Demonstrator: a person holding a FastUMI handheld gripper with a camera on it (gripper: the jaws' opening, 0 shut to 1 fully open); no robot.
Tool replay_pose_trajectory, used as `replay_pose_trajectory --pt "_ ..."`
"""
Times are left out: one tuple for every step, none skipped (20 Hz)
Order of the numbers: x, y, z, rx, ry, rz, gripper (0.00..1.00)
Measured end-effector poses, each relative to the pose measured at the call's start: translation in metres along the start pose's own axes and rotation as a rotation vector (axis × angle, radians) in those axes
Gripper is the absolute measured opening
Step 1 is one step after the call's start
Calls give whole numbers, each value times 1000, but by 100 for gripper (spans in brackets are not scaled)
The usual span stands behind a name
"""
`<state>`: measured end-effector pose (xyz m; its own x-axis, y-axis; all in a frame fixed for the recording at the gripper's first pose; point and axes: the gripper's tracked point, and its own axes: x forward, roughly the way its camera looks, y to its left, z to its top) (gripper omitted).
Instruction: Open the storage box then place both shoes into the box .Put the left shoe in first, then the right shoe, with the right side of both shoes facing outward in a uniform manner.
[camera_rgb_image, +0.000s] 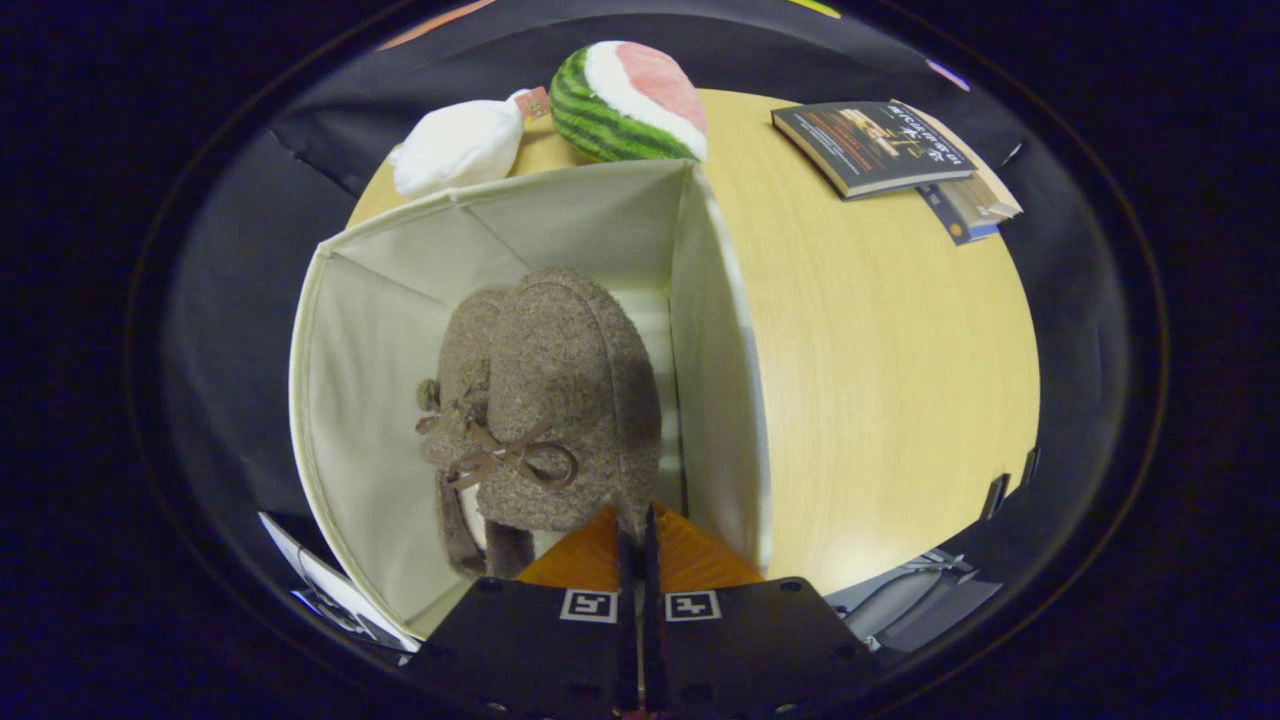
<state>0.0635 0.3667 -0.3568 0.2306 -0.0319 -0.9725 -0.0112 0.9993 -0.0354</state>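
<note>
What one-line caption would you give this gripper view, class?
Gripper closed, pinching the edge of a brown fuzzy shoe inside the open fabric storage box on the table.

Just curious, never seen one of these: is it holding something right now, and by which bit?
The gripper looks shut on the rear edge of the brown shoe, which hangs inside the storage box. The jaws stand nearly closed.
</note>
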Motion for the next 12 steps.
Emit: replay_pose_trajectory --pt "-1 3 0 7 -6 10 4" --pt "-2 4 1 7 -12 13 8" --pt "-4 4 -1 11 -11 16 12" --pt "-6 8 -4 21 -10 37 12" --pt "-7 12 -6 22 -6 57 18" --pt "-12 12 -8 12 -5 62 24" --pt "-15 13 -11 0 -5 67 34" --pt "-19 15 -13 -11 -4 75 38" --pt "-23 16 -14 -23 -6 81 43" --pt "-28 16 -13 -35 -17 85 49" --pt "-34 16 -11 -51 -35 85 54" --pt "-40 16 -10 -66 -49 92 60"
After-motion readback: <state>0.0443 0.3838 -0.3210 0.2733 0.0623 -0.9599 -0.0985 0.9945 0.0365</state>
